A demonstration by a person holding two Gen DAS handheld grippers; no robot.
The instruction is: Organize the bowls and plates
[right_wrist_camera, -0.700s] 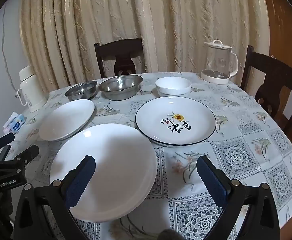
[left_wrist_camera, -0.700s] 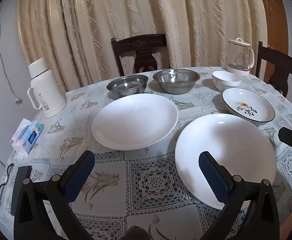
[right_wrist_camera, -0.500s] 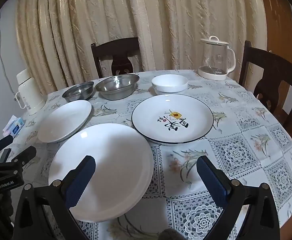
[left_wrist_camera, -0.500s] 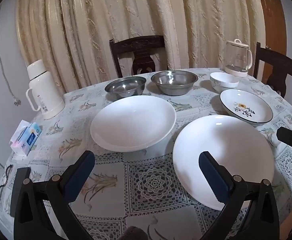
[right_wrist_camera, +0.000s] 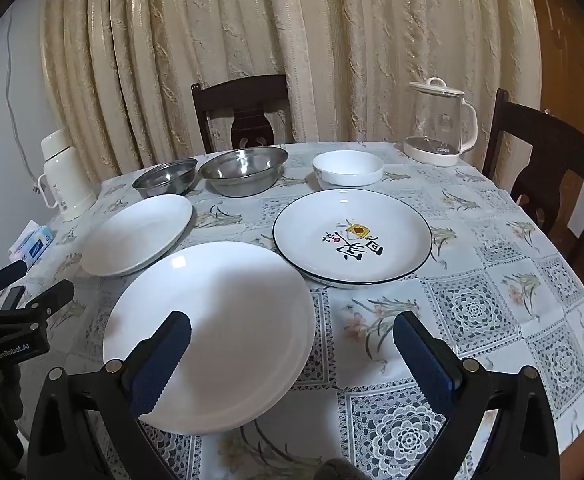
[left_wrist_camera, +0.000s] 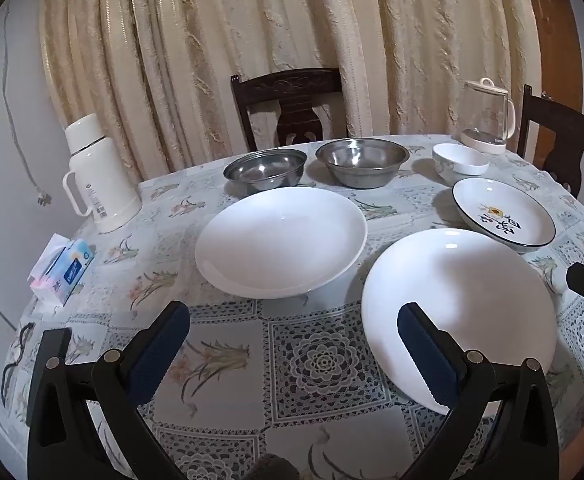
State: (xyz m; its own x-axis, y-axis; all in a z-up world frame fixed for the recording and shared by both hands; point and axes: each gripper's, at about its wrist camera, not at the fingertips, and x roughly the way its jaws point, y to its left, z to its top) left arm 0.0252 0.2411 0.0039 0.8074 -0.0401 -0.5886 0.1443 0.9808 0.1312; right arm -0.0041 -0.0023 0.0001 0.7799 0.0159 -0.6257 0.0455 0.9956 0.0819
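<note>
So the table's round with a lacy patterned tablecloth (right_wrist_camera: 472,312), and everything on it is empty as far as I can see. Going left to right: a white thermos jug (left_wrist_camera: 100,176) near the edge with a tissue pack (left_wrist_camera: 62,272) in front of it, then two shiny steel bowls, a smaller steel bowl (left_wrist_camera: 266,170) right beside a bigger steel bowl (left_wrist_camera: 362,162). In front of those sits a plain white plate (left_wrist_camera: 280,240), smooth and glossy, nothing in it. Next over is a bigger white plate (right_wrist_camera: 208,332), closest to me. Past that is a plate with a dark rim and painted characters (right_wrist_camera: 352,236), a small white ceramic bowl (right_wrist_camera: 348,169) behind it, and a clear glass kettle (right_wrist_camera: 440,124) at the back right.

My left gripper (left_wrist_camera: 294,344) is spread wide, holding nothing, its right pad (left_wrist_camera: 424,344) hanging over the big plate's edge. My right gripper (right_wrist_camera: 292,348) is wide apart too, empty, left pad (right_wrist_camera: 160,356) over that same plate.
</note>
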